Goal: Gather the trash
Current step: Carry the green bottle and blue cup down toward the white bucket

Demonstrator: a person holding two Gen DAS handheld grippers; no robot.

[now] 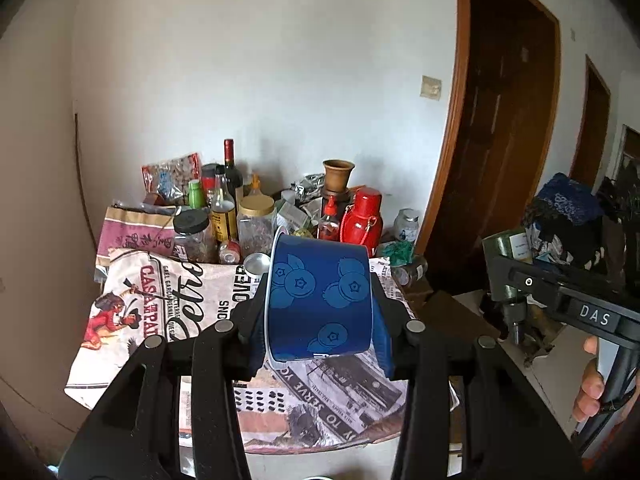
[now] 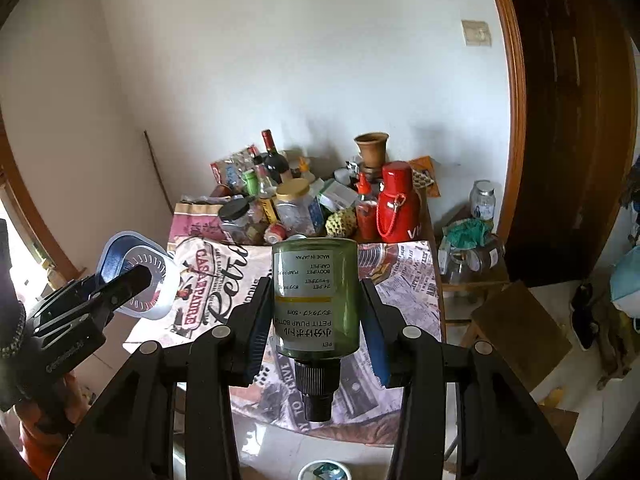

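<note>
Blue cup (image 1: 320,300): being gripped by the left gripper (image 1: 318,312), pinched across its sidewalls, lying on its side with the rim to the left; blueberry print on the wall; being held clear above the table (image 1: 360,384), likely for carrying off as trash.
Cup contents: mouth (image 2: 138,276) is being seen in the right wrist view, only a printed inner base showing, looks empty.
Green pump bottle (image 2: 316,300): being clamped by the right gripper (image 2: 316,312), both pads against its body, upside down with the black nozzle pointing toward the camera; label reading PETIT PUMP BOTTLE.
Bottle contents: nothing visible through the tinted wall, cannot be told for sure.
Task thing location: both trash items are being held in the air in front of the table, side by side, not touching.
Drop target: a white round rim (image 2: 325,470) is showing at the bottom edge of the right wrist view, possibly a bin; contents unclear.
Table clutter: red flask (image 2: 396,204), wine bottle (image 1: 231,168), gold-lid jar (image 1: 256,220) with dried contents, all being left at the back by the wall.
</note>
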